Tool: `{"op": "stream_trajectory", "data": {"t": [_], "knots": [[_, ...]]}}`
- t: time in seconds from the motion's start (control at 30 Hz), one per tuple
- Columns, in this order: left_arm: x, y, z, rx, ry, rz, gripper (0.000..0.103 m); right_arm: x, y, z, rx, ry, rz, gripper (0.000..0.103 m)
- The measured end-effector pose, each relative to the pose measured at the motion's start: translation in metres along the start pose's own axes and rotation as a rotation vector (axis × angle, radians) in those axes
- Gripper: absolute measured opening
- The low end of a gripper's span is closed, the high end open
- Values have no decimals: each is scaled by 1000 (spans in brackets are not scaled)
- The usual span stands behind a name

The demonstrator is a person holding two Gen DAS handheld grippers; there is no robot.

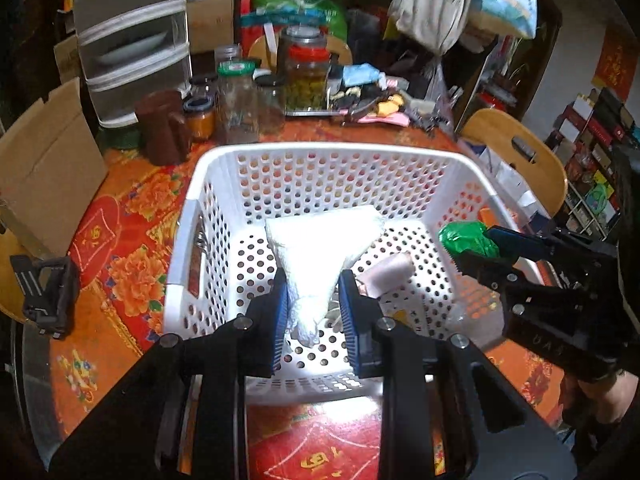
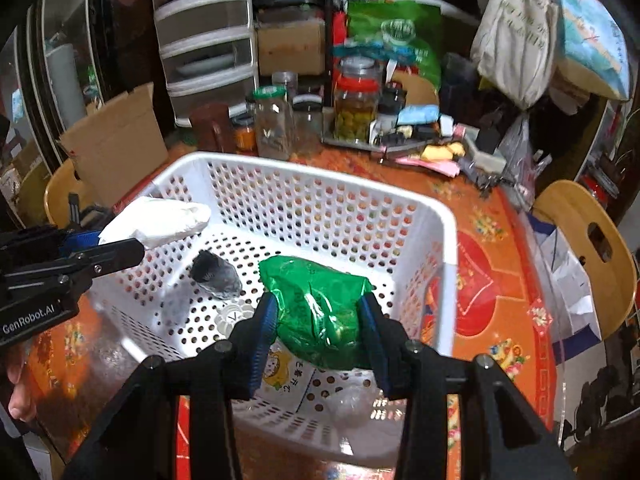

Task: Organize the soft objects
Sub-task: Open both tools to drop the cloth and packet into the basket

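Observation:
A white perforated basket (image 1: 320, 154) (image 2: 320, 178) stands on the red and orange tablecloth. My left gripper (image 1: 314, 296) is shut on a white folded cloth (image 1: 320, 244) and holds it above the basket's inside; in the right wrist view that gripper (image 2: 120, 248) and cloth (image 2: 160, 218) hang over the basket's left rim. My right gripper (image 2: 318, 312) is shut on a green crinkly bag (image 2: 316, 304) over the basket; in the left wrist view it (image 1: 476, 248) grips the green bag (image 1: 464, 238) above the right wall. On the basket floor lie a pink roll (image 1: 388, 272), a grey fuzzy piece (image 2: 216, 274) and a printed packet (image 2: 288, 372).
Glass jars (image 1: 236, 100), a brown mug (image 1: 160, 126) and a tray of small items (image 1: 360, 100) crowd the table behind the basket. A cardboard box (image 1: 48, 164) stands at the left, white drawers (image 1: 132, 40) behind it. A wooden chair (image 1: 516, 152) stands at the right.

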State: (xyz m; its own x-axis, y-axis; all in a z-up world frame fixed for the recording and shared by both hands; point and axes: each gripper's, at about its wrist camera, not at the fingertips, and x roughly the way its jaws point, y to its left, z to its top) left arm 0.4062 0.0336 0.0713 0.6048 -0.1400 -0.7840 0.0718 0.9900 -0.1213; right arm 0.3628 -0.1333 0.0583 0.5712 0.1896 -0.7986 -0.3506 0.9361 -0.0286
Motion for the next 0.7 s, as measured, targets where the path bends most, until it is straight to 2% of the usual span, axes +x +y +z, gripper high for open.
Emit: {"op": "stream_trajectory", "data": {"t": [0.27,0.33,0.4,0.47,0.53,0.63,0.7], "knots": [[38,-1,-1,12,61,30,23,33,4,3,-10,70,-12,43],[43,0,-3,8,66,22,26,34,2,3,-5,68,-8,44],[44,3,-6,-2,67,0,33,33,2,3,-7,60,-4,46],[43,3,-7,3,54,-7,54,32,1,4,-6,52,-5,47],[37,2,-8,5,39,-7,69,29,0,4,0,34,6,49],[28,1,-8,6,11,-2,76,23,0,4,4,9,15,51],[20,0,-8,7,-4,-1,80,19,-1,5,3,0,22,60]]}}
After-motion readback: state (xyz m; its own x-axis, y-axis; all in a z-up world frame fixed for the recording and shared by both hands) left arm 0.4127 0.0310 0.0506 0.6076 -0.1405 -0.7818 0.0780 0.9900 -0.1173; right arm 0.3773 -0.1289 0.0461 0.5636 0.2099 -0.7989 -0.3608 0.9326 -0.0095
